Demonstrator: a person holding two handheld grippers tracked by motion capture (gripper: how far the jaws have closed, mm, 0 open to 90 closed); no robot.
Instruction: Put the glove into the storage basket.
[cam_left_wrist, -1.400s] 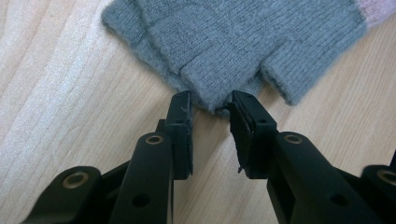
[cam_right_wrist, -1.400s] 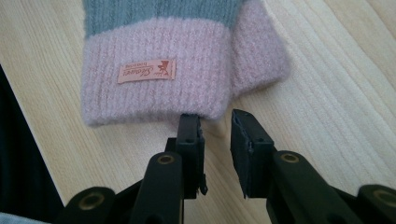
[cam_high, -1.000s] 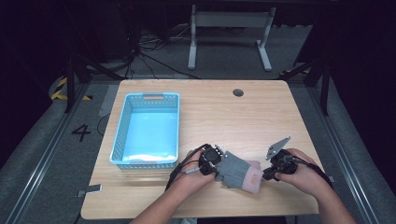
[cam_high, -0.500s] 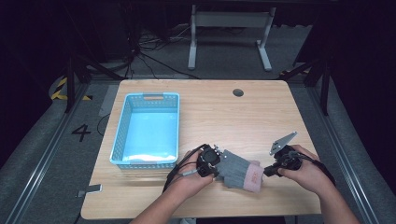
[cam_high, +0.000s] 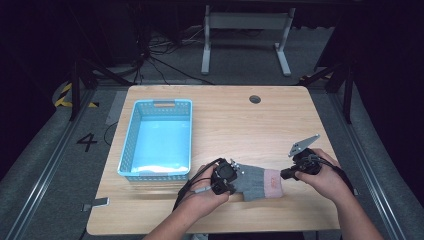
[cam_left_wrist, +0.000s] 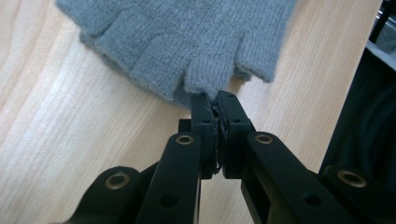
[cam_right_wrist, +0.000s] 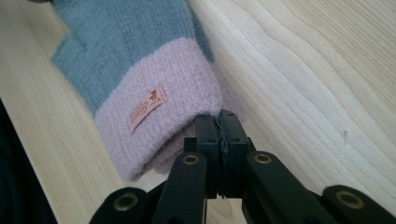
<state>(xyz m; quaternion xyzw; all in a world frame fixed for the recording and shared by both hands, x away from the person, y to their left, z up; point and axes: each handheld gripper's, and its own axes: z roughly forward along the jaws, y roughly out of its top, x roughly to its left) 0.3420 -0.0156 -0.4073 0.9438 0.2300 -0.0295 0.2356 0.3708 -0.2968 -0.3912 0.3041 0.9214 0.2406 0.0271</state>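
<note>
High view first: a grey glove (cam_high: 252, 181) with a pink cuff (cam_high: 273, 182) lies flat on the desk (cam_high: 235, 125) near its front edge, roughly midway between the two front corners. The left hand-held gripper (cam_high: 231, 181) sits at the glove's finger end and the right hand-held gripper (cam_high: 287, 174) at its cuff end, each held in one of the person's hands. A light blue basket (cam_high: 127, 150) stands toward the left edge of the desk, well apart from the glove. Compared with a second ago, the right hand-held gripper has shifted a little toward the right edge of the desk, and the glove now looks stretched out longer between the two (the left one has barely moved); the basket has stayed where it was.

Left gripper view: the left hand-held gripper (cam_left_wrist: 215, 100) has its jaws pressed together on the tip of one of the short grey knitted fingers of the glove (cam_left_wrist: 187, 42), which rests on the wood grain of the desk (cam_left_wrist: 60, 140).

Right gripper view: the right hand-held gripper (cam_right_wrist: 219, 119) is pinching the lower edge of the pink cuff (cam_right_wrist: 163, 116), jaws tight against each other with fabric between them. A small orange label (cam_right_wrist: 147, 107) is sewn on the cuff, its lettering too small to read.
</note>
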